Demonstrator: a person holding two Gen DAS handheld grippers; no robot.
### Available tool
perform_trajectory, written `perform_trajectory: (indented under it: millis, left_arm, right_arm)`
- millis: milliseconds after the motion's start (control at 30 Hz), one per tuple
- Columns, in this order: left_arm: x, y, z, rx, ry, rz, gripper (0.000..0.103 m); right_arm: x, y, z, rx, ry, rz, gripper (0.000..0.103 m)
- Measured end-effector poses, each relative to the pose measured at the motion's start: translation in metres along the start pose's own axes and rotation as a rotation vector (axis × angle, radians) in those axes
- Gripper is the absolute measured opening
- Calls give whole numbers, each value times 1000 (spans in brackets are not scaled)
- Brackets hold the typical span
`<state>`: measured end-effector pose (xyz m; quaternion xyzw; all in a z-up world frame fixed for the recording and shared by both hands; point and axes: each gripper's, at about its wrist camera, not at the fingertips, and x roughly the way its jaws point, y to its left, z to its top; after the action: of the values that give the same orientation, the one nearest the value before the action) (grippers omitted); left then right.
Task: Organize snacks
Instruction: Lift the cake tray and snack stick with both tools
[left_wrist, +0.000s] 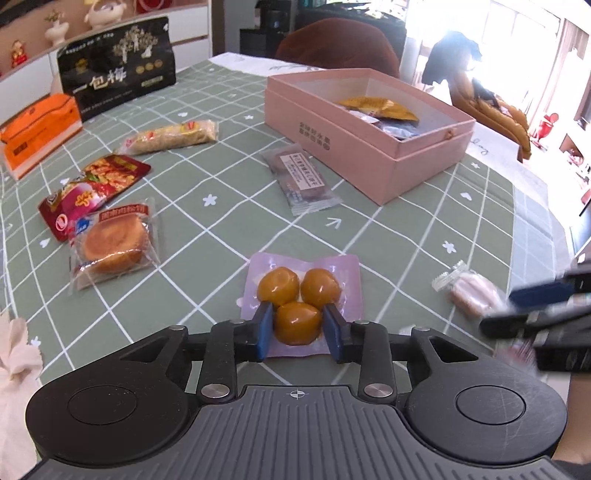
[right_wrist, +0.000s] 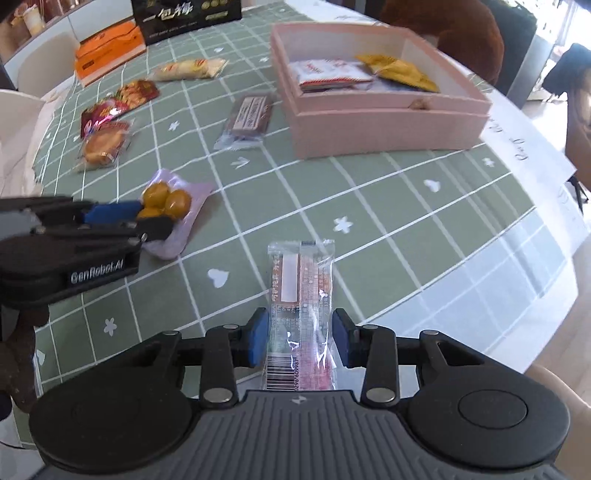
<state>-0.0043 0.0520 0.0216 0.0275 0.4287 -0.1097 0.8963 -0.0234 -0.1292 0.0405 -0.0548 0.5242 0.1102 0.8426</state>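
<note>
Altogether seven loose snack packets (left_wrist: 298, 301), one pink box (left_wrist: 369, 129).

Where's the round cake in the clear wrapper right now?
Left wrist view, left side: the wrapped round cake lies flat on the green checked tablecloth, its top edge overlapping the red snack packet, well left of the pink box.

I see a green grid tablecloth (left_wrist: 229, 221), a brown chair (left_wrist: 332, 40) top centre, white shelves w/ figurines (left_wrist: 55, 29) upper left, and a bright window (left_wrist: 535, 55) upper right, blown out.
</note>
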Motion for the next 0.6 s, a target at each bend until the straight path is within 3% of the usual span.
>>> perform_trajectory:
  millis: [333,433,600]
  left_arm:
    - [-16,-18,-1,-65,-43,-45,33]
    - [-25,-23,15,-81,-77,-55,33]
    - [-38,-31,66,-93,-165,-86,33]
  right_arm:
    - [-30,-42,13,71,-63,22,37]
    - [-38,-55,20,94,-84,46,32]
    - [-53,-79,38,126,-145,84,32]
